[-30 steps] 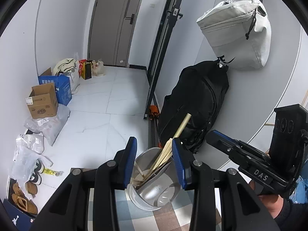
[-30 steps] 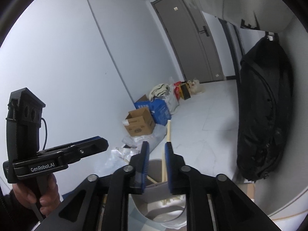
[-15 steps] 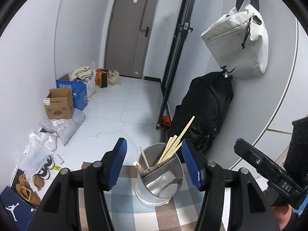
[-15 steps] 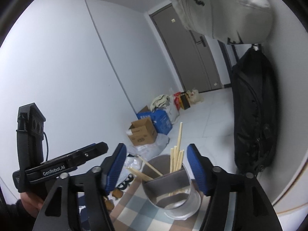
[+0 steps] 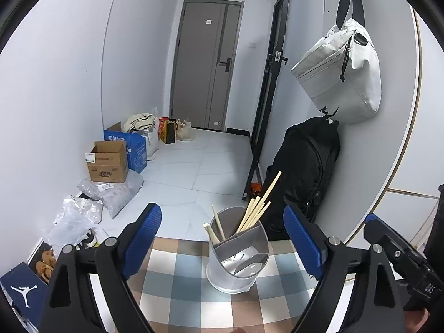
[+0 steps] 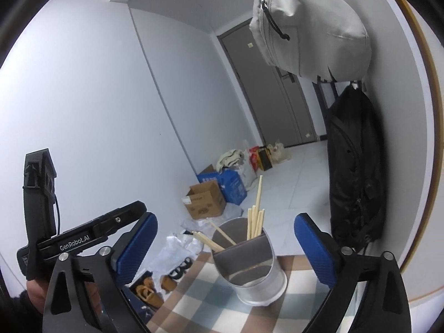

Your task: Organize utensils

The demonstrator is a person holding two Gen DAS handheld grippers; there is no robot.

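Both sets of jaws stood wide apart, having just been opening, with nothing pressed between the blue pads. The left gripper (image 5: 222,238) framed the utensil holder (image 5: 236,260) without touching it, and the right gripper (image 6: 224,247) did the same from its side. The holder sat upright on the checked tablecloth (image 5: 194,299), near the table's far edge. Wooden chopsticks (image 5: 256,208) leaned in its far compartments; the near compartment looked empty of them. Farther right, a black backpack (image 5: 308,166) rested against the wall beneath a hanging grey bag (image 5: 341,77).
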